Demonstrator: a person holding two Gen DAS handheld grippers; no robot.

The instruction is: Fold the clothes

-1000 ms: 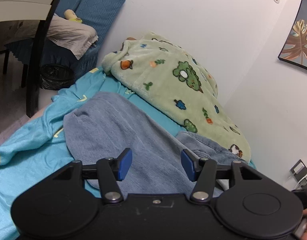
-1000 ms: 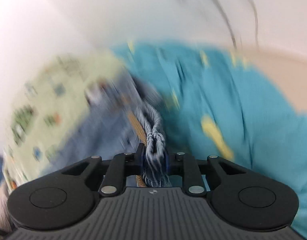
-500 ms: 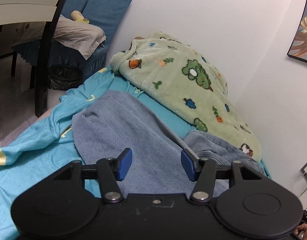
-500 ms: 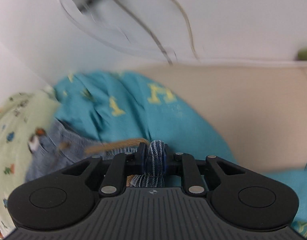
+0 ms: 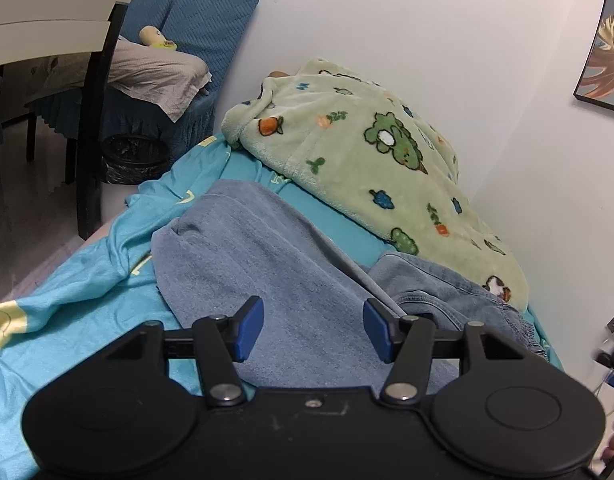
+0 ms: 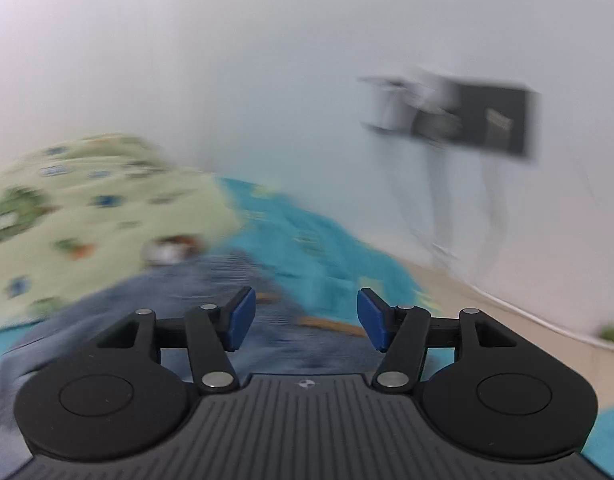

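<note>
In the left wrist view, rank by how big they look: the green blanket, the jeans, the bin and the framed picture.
1. Green blanket
2. Jeans, nearest the camera, so possibly flattered
3. Bin and framed picture: alike, both partly cut off, so unranked

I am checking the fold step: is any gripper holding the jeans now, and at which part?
Nothing is held. The right gripper has just opened, nothing between its pads, jeans lying below. The left gripper is open and empty.

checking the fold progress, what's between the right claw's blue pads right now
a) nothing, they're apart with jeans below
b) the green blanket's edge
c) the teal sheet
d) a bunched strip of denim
a: the right claw has just been opening, its pads apart, with the jeans lying loose beneath.
</note>
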